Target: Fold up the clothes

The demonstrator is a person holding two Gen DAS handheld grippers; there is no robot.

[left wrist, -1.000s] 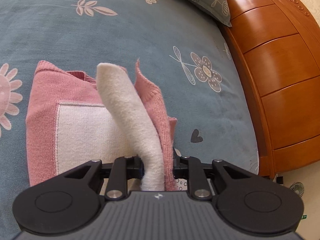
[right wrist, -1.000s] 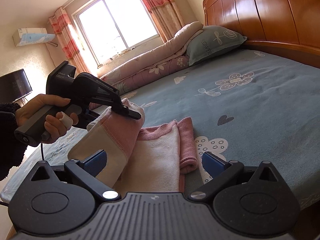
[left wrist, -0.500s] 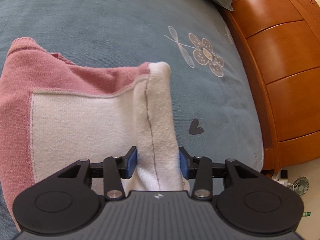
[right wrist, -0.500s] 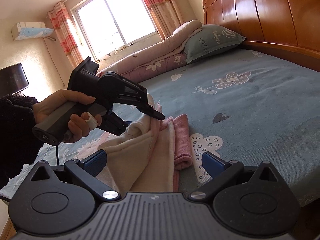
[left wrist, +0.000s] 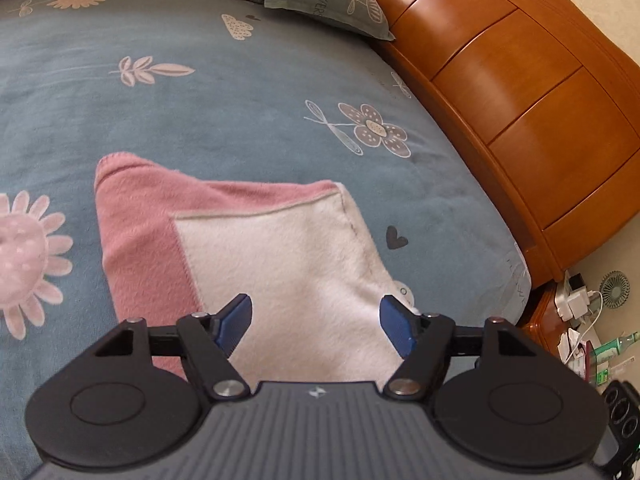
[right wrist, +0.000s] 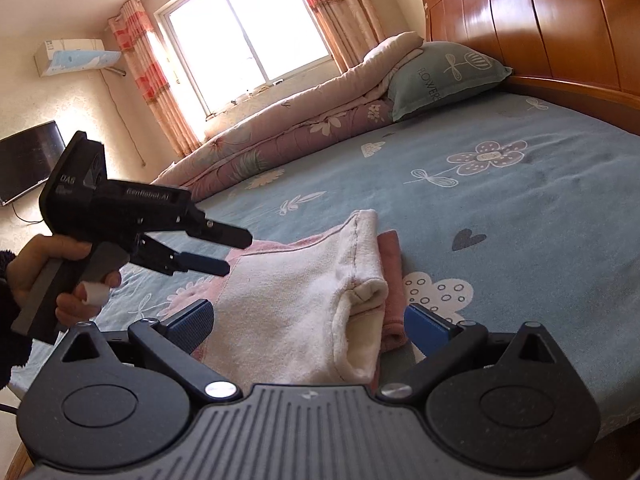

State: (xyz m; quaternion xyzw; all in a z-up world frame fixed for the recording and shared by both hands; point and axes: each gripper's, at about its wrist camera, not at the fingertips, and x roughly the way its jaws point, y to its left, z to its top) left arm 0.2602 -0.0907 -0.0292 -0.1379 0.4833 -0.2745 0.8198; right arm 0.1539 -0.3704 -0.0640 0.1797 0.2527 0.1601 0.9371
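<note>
A pink and white knit garment [left wrist: 280, 256] lies folded on the blue flowered bed sheet [left wrist: 200, 120], its white panel up and a pink border along the far and left sides. My left gripper [left wrist: 316, 312] hovers over its near edge with its jaws opening and nothing pressed between the blue pads. In the right wrist view the left gripper [right wrist: 238, 252] hangs in the air just left of the garment [right wrist: 304, 288], held by a person's hand [right wrist: 36, 264]. My right gripper [right wrist: 308, 316] stands open at the garment's near end, where a rolled white cuff sits.
A wooden headboard [left wrist: 500, 80] borders the bed on the right, with a grey-green pillow [left wrist: 332, 0] against it. A rolled quilt [right wrist: 280, 140] lies along the window side. A cluttered nightstand [left wrist: 580, 320] stands past the bed's corner.
The left gripper carried the white flap over onto the garment, let it go and drew back with its jaws spreading. The garment now lies flat. The right gripper stayed put.
</note>
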